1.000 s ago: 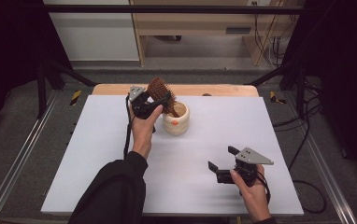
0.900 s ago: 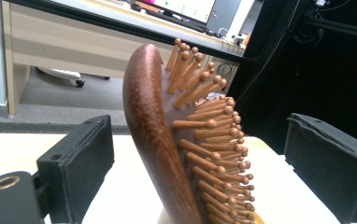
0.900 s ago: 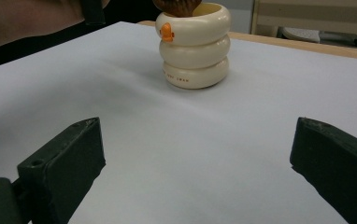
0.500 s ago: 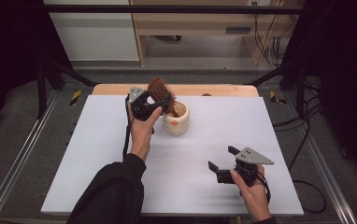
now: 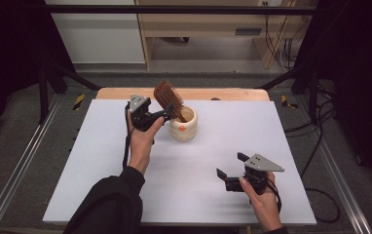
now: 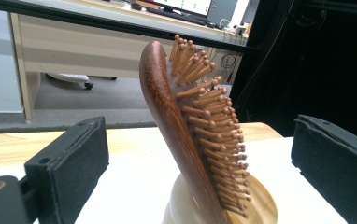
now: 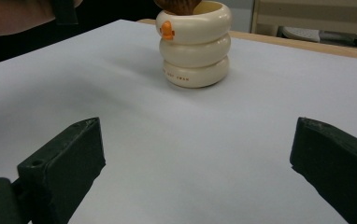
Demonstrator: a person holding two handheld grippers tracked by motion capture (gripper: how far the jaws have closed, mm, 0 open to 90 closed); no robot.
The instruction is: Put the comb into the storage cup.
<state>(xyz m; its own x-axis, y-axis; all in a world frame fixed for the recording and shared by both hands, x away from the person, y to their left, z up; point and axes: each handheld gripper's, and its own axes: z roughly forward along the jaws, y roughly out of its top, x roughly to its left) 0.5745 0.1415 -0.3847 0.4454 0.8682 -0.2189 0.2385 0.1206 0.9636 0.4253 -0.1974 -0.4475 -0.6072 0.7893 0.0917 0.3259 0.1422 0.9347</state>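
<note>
A brown wooden hairbrush (image 5: 168, 100) stands handle-down in a cream ringed cup (image 5: 184, 124) at the back middle of the white board, its head leaning left. My left gripper (image 5: 160, 116) is level with the brush head (image 6: 186, 140). Its jaws have just been opening, and the brush stands between them with both pads clear of it. The cup's rim (image 6: 260, 205) shows below. My right gripper (image 5: 231, 165) rests open near the front right with nothing between its jaws. It faces the cup (image 7: 195, 44), which bears an orange mark.
The white board (image 5: 101, 161) lies on a wooden table whose edge (image 5: 213, 92) shows behind the cup. Metal rails (image 5: 18, 170) run along both sides. A desk and cables stand beyond the table.
The left hand has drawn back slightly toward the near side, its jaws now wide of the brush. The brush, the cup and the right hand have stayed put.
</note>
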